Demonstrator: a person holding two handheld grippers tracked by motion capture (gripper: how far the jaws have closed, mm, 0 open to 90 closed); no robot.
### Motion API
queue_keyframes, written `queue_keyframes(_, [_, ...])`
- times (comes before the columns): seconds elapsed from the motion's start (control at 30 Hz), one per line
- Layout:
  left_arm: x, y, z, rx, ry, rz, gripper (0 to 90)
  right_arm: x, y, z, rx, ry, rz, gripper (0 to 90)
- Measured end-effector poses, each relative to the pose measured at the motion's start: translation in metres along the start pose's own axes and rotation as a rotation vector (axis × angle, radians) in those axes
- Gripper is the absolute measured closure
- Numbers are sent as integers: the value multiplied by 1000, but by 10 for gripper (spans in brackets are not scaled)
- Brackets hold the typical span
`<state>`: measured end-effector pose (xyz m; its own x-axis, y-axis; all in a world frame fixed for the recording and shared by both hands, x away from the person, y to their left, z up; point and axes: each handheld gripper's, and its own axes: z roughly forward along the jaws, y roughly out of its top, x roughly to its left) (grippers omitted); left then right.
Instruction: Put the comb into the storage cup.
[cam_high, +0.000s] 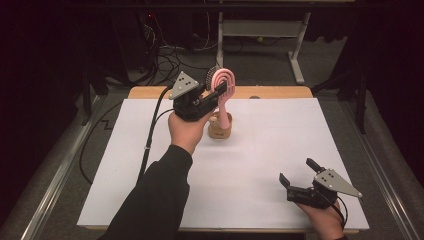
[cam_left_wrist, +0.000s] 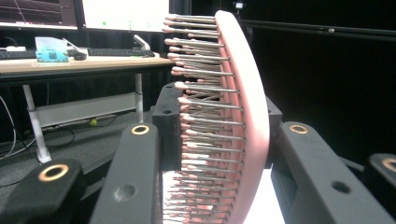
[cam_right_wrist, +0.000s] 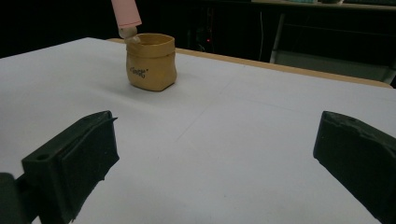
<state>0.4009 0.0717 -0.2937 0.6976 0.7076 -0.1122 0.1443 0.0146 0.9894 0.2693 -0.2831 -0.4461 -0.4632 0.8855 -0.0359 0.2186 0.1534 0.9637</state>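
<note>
Holding the pink hairbrush (cam_high: 223, 86) by its head: left tool (cam_high: 218, 94) is clamped on it, jaws one each side of the head in the left gripper view, bristles (cam_left_wrist: 201, 116) toward the left jaw, smooth pink back toward the right one. Brush stands roughly upright, handle pointing down from the tool, head above it.

Handle tip sits at the mouth of a small tan pot (cam_high: 220, 129) directly below the left tool. In the right gripper view the handle end (cam_right_wrist: 126, 16) meets the pot's (cam_right_wrist: 150, 61) rim at its left edge; can't tell whether it's inside or just resting on the rim. Pot is upright on the white sheet (cam_high: 240, 165) covering the counter, with small dark lettering on its side.

Left hand (cam_high: 186, 131) grips the tool body from below, dark sleeve behind it, black cable (cam_high: 150, 135) trailing off the tool's left side across the sheet. Grey three-cornered plate (cam_high: 184, 85) on top.

Right tool (cam_high: 297, 175) is well apart from the brush and pot, low over the near right part of the sheet, jaws wide with nothing between them. Pot lies ahead of it and to the left in its own view.

Beyond the left tool: a wooden counter edge (cam_high: 270, 92), then dark floor with cables and a desk frame.
</note>
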Motion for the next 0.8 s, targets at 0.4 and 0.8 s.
queue_keyframes(0.4, [14, -2, 20, -11, 48, -23, 636, -2, -1, -1, -6, -6, 6, 0])
queue_keyframes(0.8, [18, -6, 27, 4, 75, -36, 636, -2, 0, -2, -16, -10, 8, 0])
